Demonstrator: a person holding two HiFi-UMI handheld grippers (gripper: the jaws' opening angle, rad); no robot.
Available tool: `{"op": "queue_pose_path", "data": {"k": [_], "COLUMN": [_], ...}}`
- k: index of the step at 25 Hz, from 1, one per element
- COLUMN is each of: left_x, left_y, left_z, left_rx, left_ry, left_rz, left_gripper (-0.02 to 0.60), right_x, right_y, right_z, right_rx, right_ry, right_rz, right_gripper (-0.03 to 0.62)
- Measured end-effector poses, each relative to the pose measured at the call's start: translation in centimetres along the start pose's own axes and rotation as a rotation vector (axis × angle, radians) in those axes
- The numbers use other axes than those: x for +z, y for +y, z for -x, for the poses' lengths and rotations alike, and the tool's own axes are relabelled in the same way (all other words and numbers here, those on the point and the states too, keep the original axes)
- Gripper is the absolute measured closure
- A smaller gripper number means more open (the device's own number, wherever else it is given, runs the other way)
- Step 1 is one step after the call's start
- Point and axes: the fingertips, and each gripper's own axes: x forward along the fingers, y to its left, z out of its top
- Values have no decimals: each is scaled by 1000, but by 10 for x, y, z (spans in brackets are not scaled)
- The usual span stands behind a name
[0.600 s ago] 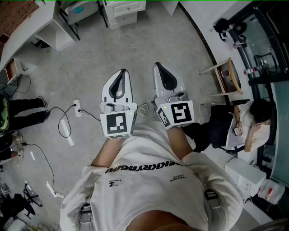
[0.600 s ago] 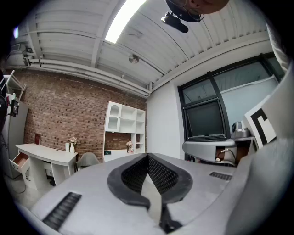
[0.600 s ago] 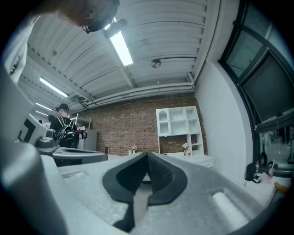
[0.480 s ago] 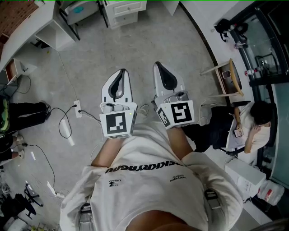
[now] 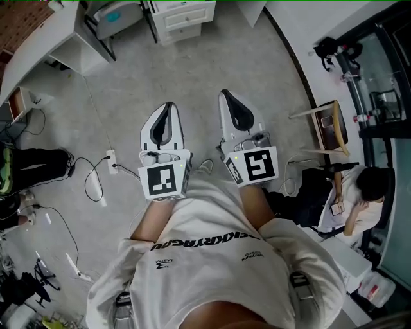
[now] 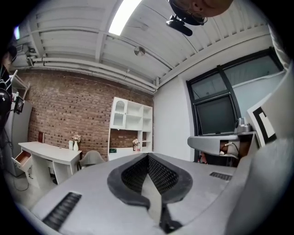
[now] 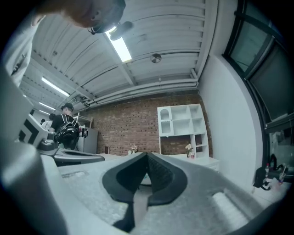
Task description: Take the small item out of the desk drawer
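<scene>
Both grippers are held level in front of the person's chest, side by side over the grey floor. My left gripper (image 5: 166, 106) (image 6: 148, 156) is shut with nothing between its jaws. My right gripper (image 5: 225, 95) (image 7: 147, 155) is also shut and empty. A white desk (image 6: 46, 151) stands far off at the left of the left gripper view, with one drawer (image 6: 22, 158) pulled open at its left end. In the head view that desk (image 5: 38, 45) runs along the upper left, with the open drawer (image 5: 19, 97) below it. No small item shows in any view.
A power strip (image 5: 110, 157) and loose cables lie on the floor at the left. A white drawer unit (image 5: 183, 14) stands ahead. A seated person (image 5: 356, 186) and a wooden stool (image 5: 331, 119) are at the right. A white shelf unit (image 6: 131, 124) stands against the brick wall.
The floor and furniture have slid a little downward in the head view. Both grippers stay shut and side by side in front of the chest.
</scene>
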Motion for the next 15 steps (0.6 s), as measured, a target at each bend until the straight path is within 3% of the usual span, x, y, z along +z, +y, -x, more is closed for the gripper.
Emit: {"op": "queue_pose_path", "data": {"k": [10, 15], "left_x": [-27, -36], "left_y": [20, 32], "left_z": [-62, -120], "left_rx": [19, 15], "left_ry": [58, 62], "left_rz": [1, 17], "left_gripper": [583, 584], "right_x": [-31, -43], "right_y": [-35, -63], "right_z": [-62, -107], "right_rx": [-8, -11], "right_ry": [40, 54], "right_rz": [-63, -55], "right_gripper": [595, 595]}}
